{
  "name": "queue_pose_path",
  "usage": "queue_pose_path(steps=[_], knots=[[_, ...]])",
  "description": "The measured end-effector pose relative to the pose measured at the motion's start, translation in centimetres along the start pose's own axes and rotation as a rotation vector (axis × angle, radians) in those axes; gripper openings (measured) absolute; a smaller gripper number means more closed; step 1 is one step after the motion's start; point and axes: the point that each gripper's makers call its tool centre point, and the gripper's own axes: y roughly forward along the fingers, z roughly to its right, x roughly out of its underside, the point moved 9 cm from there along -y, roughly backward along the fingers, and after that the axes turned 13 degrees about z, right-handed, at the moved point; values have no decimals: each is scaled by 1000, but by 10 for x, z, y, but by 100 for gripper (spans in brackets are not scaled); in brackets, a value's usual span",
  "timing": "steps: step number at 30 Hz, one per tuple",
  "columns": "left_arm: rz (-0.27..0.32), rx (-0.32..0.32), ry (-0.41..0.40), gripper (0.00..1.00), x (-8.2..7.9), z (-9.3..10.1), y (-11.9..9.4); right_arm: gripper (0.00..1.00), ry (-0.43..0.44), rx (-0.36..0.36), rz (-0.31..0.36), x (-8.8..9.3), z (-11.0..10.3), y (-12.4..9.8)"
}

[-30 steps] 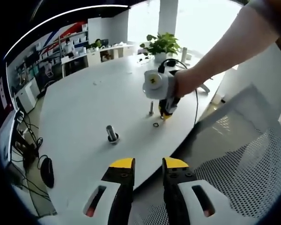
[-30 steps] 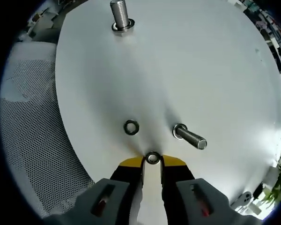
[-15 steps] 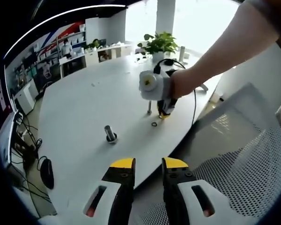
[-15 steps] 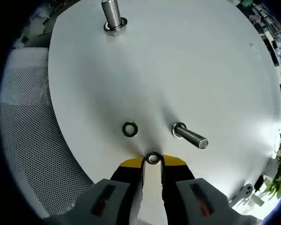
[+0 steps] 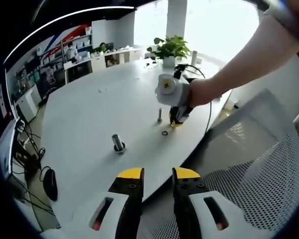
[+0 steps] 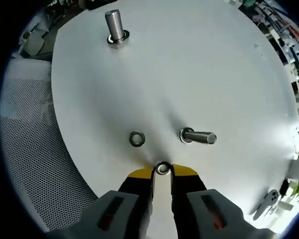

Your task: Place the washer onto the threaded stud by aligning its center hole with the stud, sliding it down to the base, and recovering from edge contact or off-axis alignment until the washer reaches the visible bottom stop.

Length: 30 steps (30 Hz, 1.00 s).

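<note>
Two washers are in play: one pinched between the yellow tips of the right tongs (image 6: 162, 172), the held washer (image 6: 162, 168) sitting on edge in a thin grip, and a spare washer (image 6: 136, 138) lying flat on the white table (image 6: 229, 74) just ahead and left of those tips. The near stud (image 6: 198, 136) stands just ahead and right of the tips; a thicker far stud (image 6: 114, 26) stands well ahead, toward the table's rim.

Likely trouble, as I judge it: the tips hold only the washer's rim, so a bump of its edge on the stud's top could twist it out or tilt it off-axis, and it would jam on the threads instead of dropping to the base. A dropped washer could roll toward the table edge, which curves close behind and left of the right tongs, with a mesh chair (image 6: 30, 149) below.

Room ahead and to the right is open tabletop. The left tongs (image 5: 157, 174) hang back beyond the table edge, spread and holding nothing, well clear.
</note>
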Motion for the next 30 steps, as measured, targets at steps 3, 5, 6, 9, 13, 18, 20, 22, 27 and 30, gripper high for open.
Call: queue_pose_path(steps=[3, 5, 6, 9, 13, 18, 20, 22, 27, 30], knots=[[-4, 1, 4, 20, 0, 0, 0, 14, 26, 7, 27, 2, 0, 0], [3, 0, 6, 20, -1, 0, 0, 15, 35, 2, 42, 3, 1, -1], [2, 0, 5, 20, -1, 0, 0, 15, 35, -6, 52, 3, 2, 0], [-5, -1, 11, 20, 0, 0, 0, 15, 54, -28, 60, 2, 4, -1], [0, -15, 10, 20, 0, -2, -1, 14, 139, -25, 91, 4, 5, 0], [-6, -6, 15, 20, 0, -1, 0, 14, 184, -45, 113, 5, 2, -3], [-6, -8, 6, 20, 0, -2, 0, 14, 167, -49, 110, 5, 2, -4], [-2, -7, 4, 20, -1, -2, 0, 14, 165, -51, 117, 4, 3, -5], [4, -12, 5, 20, -1, -3, 0, 14, 178, -47, 144, 2, 5, -10], [3, -10, 7, 20, -1, -2, 0, 14, 189, -40, 161, 1, 8, -16]])
